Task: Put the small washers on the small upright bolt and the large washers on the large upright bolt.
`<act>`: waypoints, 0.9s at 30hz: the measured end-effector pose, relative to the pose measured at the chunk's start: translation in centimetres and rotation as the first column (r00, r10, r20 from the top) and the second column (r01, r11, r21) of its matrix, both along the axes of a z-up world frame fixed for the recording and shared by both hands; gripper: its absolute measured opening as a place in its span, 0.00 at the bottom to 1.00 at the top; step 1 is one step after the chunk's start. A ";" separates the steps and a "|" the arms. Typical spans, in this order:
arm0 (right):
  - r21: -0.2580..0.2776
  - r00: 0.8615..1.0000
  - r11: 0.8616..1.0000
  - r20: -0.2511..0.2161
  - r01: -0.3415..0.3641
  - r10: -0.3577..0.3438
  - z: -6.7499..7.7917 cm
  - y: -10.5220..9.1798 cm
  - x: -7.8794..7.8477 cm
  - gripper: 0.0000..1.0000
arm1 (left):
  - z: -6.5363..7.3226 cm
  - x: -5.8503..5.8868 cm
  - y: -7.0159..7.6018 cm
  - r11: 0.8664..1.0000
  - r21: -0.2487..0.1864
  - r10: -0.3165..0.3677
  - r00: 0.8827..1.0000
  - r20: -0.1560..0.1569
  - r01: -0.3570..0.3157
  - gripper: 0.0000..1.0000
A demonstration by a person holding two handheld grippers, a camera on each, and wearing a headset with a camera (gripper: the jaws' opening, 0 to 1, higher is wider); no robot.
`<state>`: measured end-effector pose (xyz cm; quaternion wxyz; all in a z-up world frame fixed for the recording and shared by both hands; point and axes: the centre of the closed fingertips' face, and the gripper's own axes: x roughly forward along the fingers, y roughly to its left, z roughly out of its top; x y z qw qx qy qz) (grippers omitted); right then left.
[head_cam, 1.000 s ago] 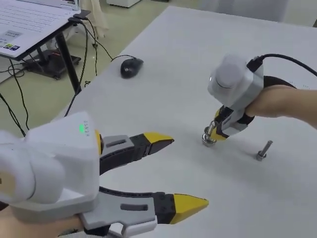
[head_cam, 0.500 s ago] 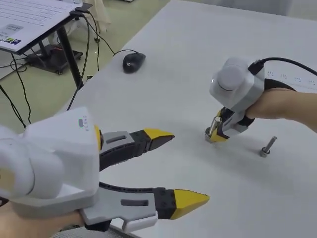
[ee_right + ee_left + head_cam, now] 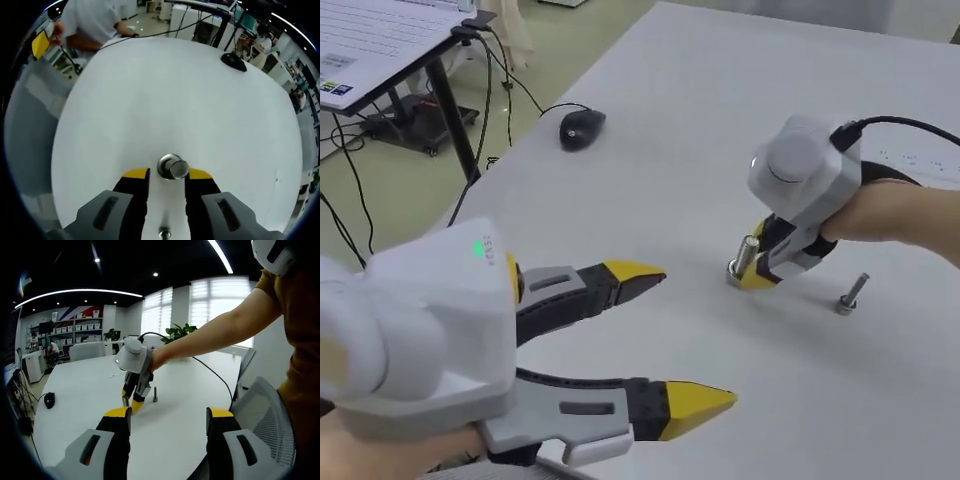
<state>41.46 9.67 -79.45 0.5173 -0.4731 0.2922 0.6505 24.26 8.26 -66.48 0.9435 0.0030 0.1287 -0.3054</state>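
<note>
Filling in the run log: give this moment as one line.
left gripper: open, empty | right gripper: jaws flank large bolt, grip unclear | small bolt: standing apart

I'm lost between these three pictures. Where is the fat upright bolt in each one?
Head view: the large bolt stands right of centre, at the tips of the right hand-held gripper.
Left gripper view: the bolt is left of centre, at mid-height.
Right gripper view: the bolt is at bottom centre, between the jaws.
Shared landmark: the black computer mouse.
</note>
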 end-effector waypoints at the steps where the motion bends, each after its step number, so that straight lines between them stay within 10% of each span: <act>1: 0.008 1.000 1.000 0.002 0.003 -0.003 0.2 -0.1 -0.1 0.29 | 0.0 0.0 0.0 1.000 -0.002 0.000 1.000 0.001 0.000 0.60; 15: 0.200 0.998 0.978 0.016 0.061 -0.065 5.5 -2.7 -2.0 0.29 | 0.6 0.4 -1.4 0.999 -0.014 -0.043 0.999 0.022 0.043 0.62; 27: 0.439 0.990 0.888 -0.080 0.138 -0.114 8.8 -6.3 -7.0 0.30 | 1.8 0.4 -2.5 0.996 -0.015 -0.090 0.995 0.041 0.091 0.62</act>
